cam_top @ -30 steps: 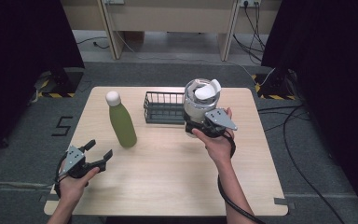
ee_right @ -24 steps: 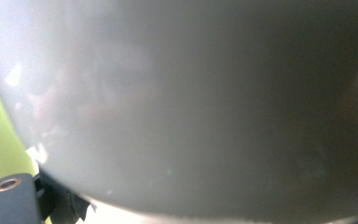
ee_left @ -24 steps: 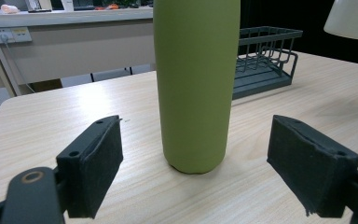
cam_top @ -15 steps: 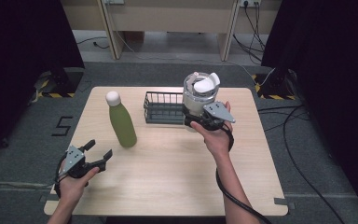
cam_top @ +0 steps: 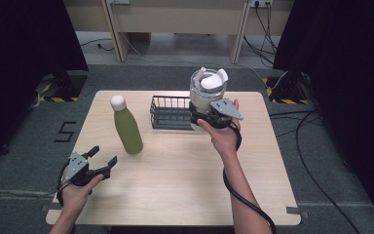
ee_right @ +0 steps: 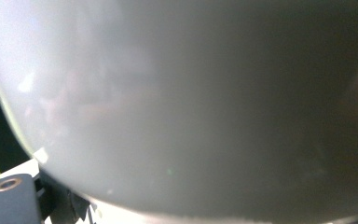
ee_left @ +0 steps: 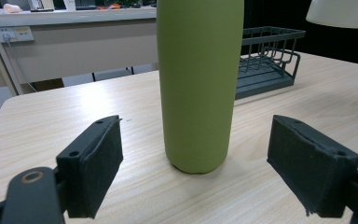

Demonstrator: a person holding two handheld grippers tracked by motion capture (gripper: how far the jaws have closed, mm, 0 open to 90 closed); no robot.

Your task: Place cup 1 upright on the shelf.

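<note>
Right claw (cam_top: 202, 115) grips one jug (cam_top: 207, 92); one bottle (cam_top: 126, 125).

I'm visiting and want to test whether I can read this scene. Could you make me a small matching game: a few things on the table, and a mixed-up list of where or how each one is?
Things:
1. green bottle
2. clear jar with white lid
3. wire basket
4. left gripper

Descriptions:
A. dark and empty, at the middle of the table's far side
B. open, resting near the table's front left corner
C. standing upright with a white cap, untouched
D. held up by the right gripper

Pairs: 1-C, 2-D, 3-A, 4-B
</note>
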